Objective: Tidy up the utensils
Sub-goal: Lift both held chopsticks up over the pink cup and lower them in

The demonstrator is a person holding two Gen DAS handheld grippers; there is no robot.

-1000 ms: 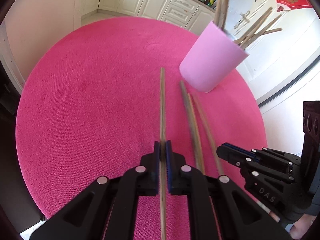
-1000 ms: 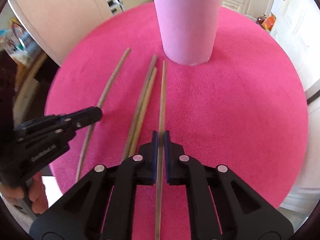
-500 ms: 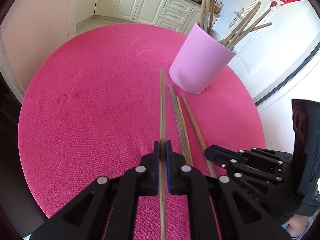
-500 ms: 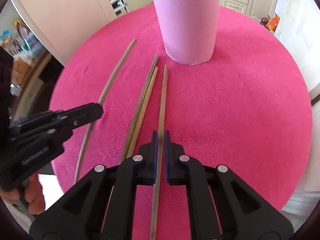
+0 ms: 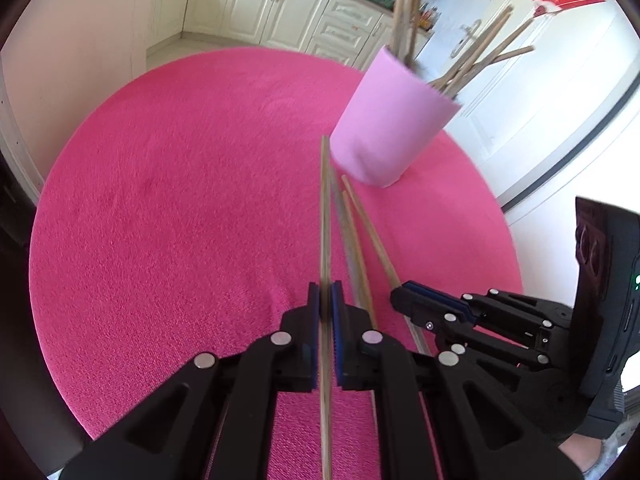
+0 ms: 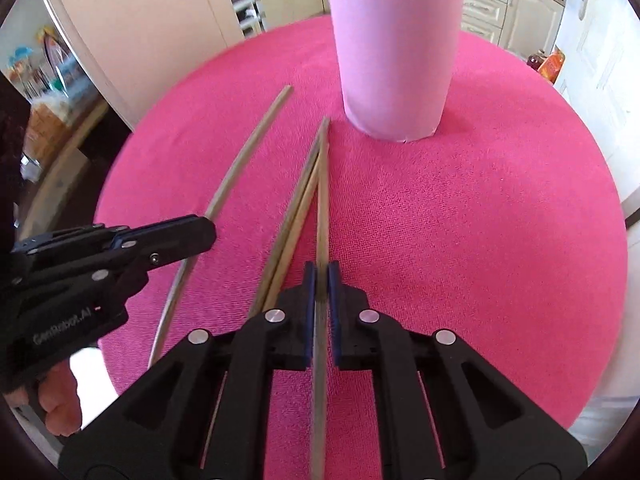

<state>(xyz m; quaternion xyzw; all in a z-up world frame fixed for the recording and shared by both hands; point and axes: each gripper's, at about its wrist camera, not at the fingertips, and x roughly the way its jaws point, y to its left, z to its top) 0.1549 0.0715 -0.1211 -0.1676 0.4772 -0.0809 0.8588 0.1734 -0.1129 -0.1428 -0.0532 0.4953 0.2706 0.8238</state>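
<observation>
Gripping one chopstick (image 5: 325, 216) per gripper, jaws clamped thin | risk: long stick pivots, clips pink cup (image 6: 394, 60) rim, tipping it.

1. Table (image 6: 500, 220): covered in pink cloth, matt, nubbly weave.
2. Chopsticks (image 6: 322, 200): bare wood, dull, faint grain.
3. Holder (image 6: 394, 60): pale pink, matt, paper-like wrap.
4. Left hand-held gripper (image 5: 325, 300): black matt plastic, shiny metal pins, ribbed blue pads (image 5: 337, 320).

four loose chopsticks (image 6: 256, 144), one pink cup (image 6: 394, 60) of further sticks (image 5: 476, 64), two hand-held grippers (image 6: 321, 276), one pink mat (image 6: 480, 220)
</observation>
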